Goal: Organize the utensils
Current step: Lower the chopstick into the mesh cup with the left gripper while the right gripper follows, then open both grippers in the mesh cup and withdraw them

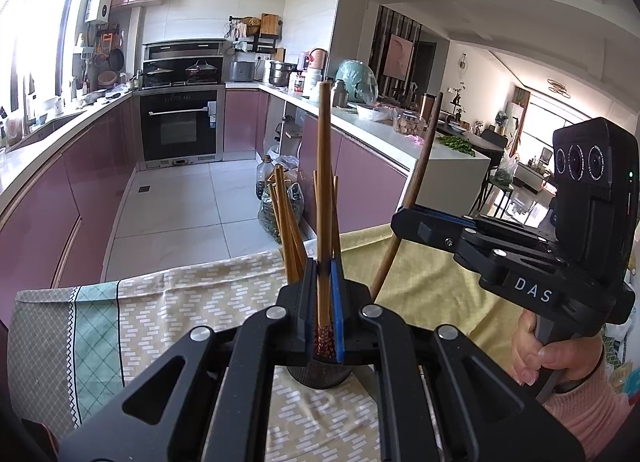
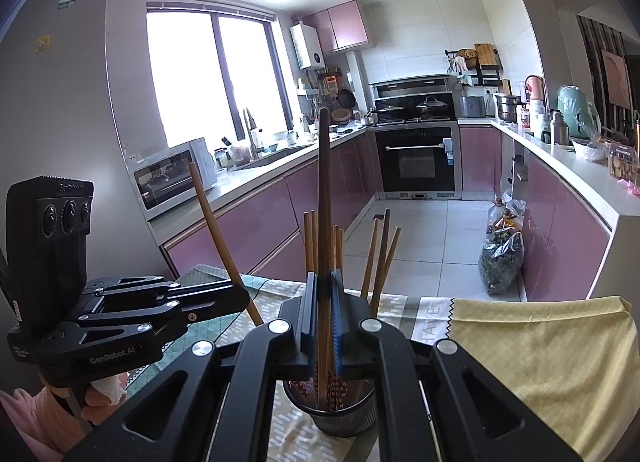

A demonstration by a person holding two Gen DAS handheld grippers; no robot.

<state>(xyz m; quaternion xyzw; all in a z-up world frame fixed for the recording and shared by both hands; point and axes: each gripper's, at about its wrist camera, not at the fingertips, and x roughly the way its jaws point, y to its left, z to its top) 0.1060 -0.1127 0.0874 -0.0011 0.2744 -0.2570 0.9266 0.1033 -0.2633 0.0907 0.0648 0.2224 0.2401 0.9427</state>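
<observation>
Above the cloth-covered table (image 2: 540, 342), each tool clamped tight on one chopstick: left tool (image 1: 324, 282), right tool (image 2: 324, 294).

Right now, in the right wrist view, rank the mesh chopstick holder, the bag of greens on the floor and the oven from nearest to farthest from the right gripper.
1. Mesh chopstick holder, directly below the right gripper.
2. Bag of greens, on the floor, right.
3. Oven, far wall, centre.

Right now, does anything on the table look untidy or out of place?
Only the tablecloths: wrinkled, and the yellow one overlaps the patterned one askew. The chopsticks stand in their holder, leaning apart. Nothing spilled.
</observation>
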